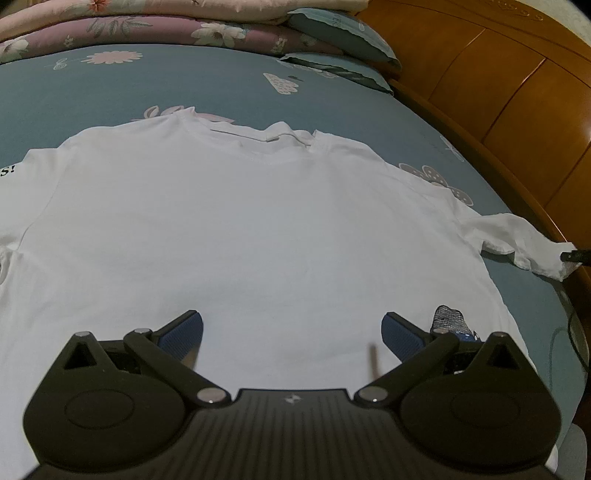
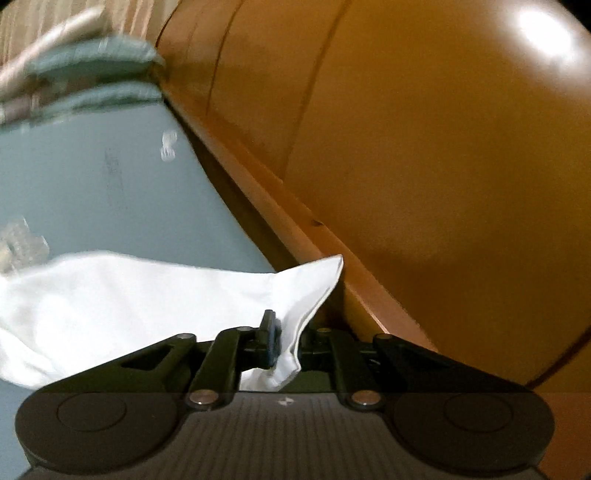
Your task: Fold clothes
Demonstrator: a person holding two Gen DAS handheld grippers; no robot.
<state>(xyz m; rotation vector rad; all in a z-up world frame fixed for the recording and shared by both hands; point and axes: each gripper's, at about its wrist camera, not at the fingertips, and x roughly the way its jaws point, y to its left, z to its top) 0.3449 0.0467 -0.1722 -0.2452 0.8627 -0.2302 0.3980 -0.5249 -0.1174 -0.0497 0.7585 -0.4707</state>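
Spread flat across the bed sheet (image 1: 110, 85), the white T-shirt (image 1: 240, 221) lies with its collar (image 1: 258, 146) pointing away from the left tool (image 1: 291, 334) and its body filling the space ahead of that tool. The left tool hangs just above the shirt's lower part with its blue-padded fingers (image 1: 183, 334) spread wide, gripping nothing. One sleeve (image 1: 517, 240) stretches out toward the bed's edge, where the right tool (image 2: 286, 341) has its jaws pinched together on the sleeve's hem, the cloth bunched between the pads; in the left wrist view only that tool's dark tip shows at the sleeve's end. Beyond the shirt, teal pillows (image 1: 343, 37) and folded floral quilts (image 1: 147, 26) sit at the far side of the bed, and a wooden headboard (image 2: 443, 166) runs just beside the held sleeve.
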